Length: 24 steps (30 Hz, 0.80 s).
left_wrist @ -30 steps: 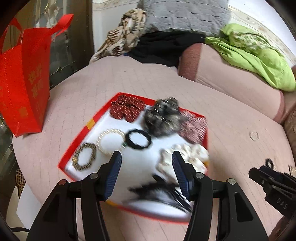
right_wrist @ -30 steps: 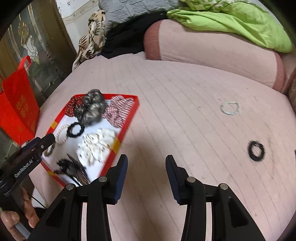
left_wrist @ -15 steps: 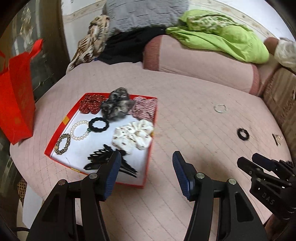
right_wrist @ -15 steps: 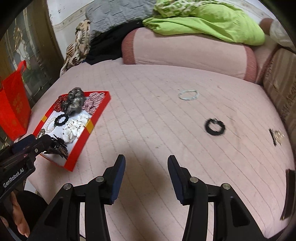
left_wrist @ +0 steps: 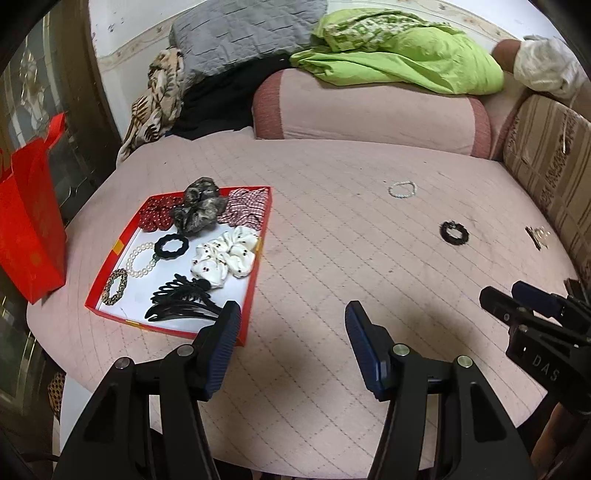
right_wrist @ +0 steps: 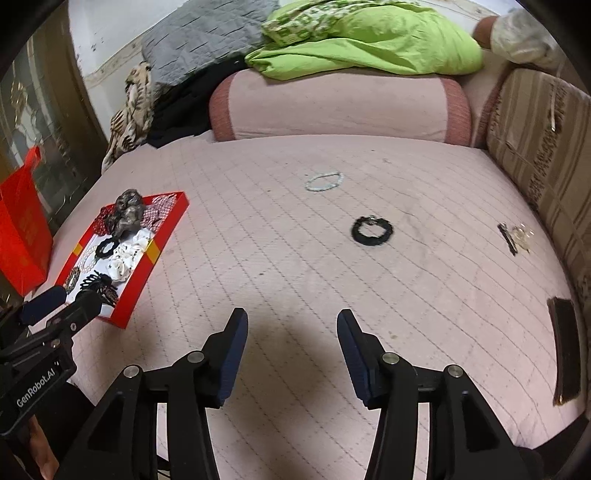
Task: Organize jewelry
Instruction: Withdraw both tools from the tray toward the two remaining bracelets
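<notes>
A red tray (left_wrist: pixel 258 280) (right_wrist: pixel 144 269) with a white floor lies at the left of the pink bed and holds scrunchies, bead bracelets and a black hair claw (left_wrist: pixel 181 299). Loose on the bed are a pale bead bracelet (left_wrist: pixel 402 189) (right_wrist: pixel 324 181), a black hair tie (left_wrist: pixel 454 233) (right_wrist: pixel 371 230) and a small clip (left_wrist: pixel 537 236) (right_wrist: pixel 515 236) at the right. My left gripper (left_wrist: pixel 291 321) hovers open just right of the tray, nothing between its fingers. My right gripper (right_wrist: pixel 291 328) hangs over bare bed in front of the hair tie; its jaws are opening, empty.
A red paper bag (left_wrist: pixel 29 225) stands beside the bed at the left. A pink bolster (left_wrist: pixel 369 110), a green blanket (left_wrist: pixel 399 59) and a grey quilt (left_wrist: pixel 243 33) are piled at the back. A striped cushion (left_wrist: pixel 546 147) lines the right side. A dark flat object (right_wrist: pixel 563 354) lies near the right edge.
Both grippers have swung right, away from over the tray. The tray has slid to the left in both views, and the loose bracelet, hair tie and clip have come into view.
</notes>
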Available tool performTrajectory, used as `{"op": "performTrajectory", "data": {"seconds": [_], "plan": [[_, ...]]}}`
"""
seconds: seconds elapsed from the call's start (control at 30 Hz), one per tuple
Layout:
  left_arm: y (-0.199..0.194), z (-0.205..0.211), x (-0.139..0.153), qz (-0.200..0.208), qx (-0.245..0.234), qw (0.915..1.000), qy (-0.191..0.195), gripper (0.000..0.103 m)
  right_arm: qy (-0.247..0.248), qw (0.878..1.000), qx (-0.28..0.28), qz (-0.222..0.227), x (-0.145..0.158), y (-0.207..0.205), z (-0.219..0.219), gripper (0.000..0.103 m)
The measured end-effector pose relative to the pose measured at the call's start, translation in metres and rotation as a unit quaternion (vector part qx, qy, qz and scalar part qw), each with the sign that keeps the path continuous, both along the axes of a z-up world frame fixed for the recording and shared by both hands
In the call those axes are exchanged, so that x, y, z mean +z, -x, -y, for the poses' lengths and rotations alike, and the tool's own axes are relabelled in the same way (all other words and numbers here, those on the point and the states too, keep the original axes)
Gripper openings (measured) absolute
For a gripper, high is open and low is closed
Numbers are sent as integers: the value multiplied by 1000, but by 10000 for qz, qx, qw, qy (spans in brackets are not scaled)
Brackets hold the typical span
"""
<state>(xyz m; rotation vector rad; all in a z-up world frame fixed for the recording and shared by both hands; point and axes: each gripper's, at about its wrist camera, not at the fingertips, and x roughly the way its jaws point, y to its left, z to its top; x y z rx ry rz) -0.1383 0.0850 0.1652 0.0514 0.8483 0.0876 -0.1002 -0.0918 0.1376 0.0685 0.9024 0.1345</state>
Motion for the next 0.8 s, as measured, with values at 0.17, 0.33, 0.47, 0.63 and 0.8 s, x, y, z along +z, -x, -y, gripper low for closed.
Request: {"op": "performTrajectory", "data": {"seconds": [0.17,0.33,0.47,0.63,0.8], "plan": [[5,14,1,4,-124,9999,-73,58,-61,9998,-183,30,2,7,17,56],[5,23,1,-32,-206,9997,-91,58,-81,9994,-337,49,1,9,29,57],[3,26,-1,-165,-266,9995,27,58,-94,9991,-414,55,0,10,36,57],[-1,29,-5,-291,-282,9991,108,58,-109,9988,-486,36,-3,8,43,57],[-6,31,-10,-409,-274,9987,126,58,-146,9985,-528,-10,-8,6,48,58]]}}
